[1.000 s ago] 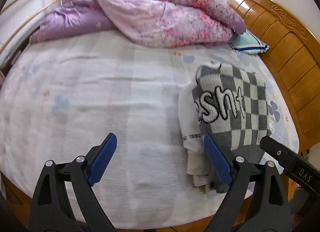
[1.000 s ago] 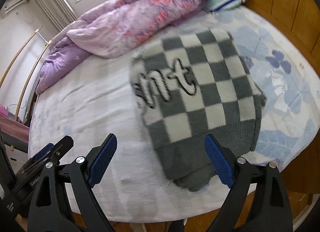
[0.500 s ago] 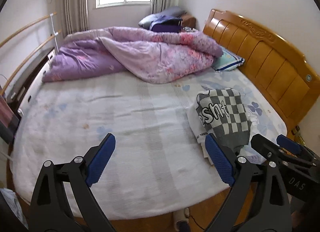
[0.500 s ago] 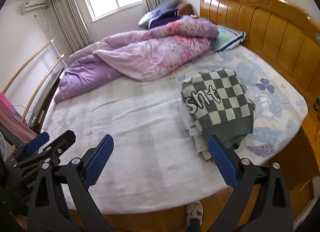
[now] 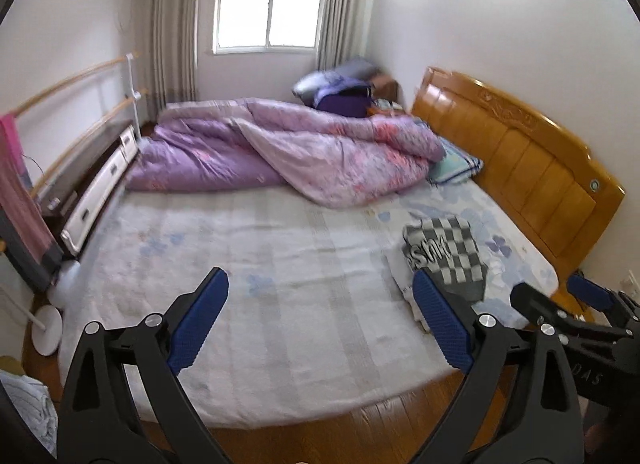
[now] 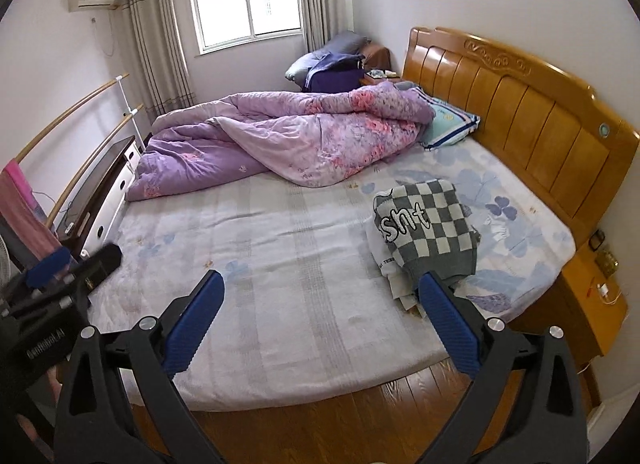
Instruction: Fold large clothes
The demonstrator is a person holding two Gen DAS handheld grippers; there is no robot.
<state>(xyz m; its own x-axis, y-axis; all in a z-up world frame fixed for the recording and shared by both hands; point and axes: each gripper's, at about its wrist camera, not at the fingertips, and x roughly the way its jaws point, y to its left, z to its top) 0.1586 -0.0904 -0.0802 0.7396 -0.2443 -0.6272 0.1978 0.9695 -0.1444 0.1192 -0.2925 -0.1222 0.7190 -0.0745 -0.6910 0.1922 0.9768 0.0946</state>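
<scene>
Bedroom with a wide bed [image 6: 280,264] under pale flowered sheeting.
Folded checkered sweater [image 6: 428,227] lies near the wooden headboard [image 6: 520,111], purple quilt [image 6: 280,139] bunched beyond; left gripper [image 5: 320,324] and right gripper [image 6: 320,324] both released, holding nothing.

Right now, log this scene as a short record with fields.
setting: bed with pale floral sheet, wooden headboard
garment: grey-and-white checked knit sweater, folded, atop a stack of white folded clothes near the headboard side
bedding: purple floral quilt, bunched at the far side
left gripper: open, holding nothing, off the bed
right gripper: open, holding nothing
contact: neither gripper touches the sweater
</scene>
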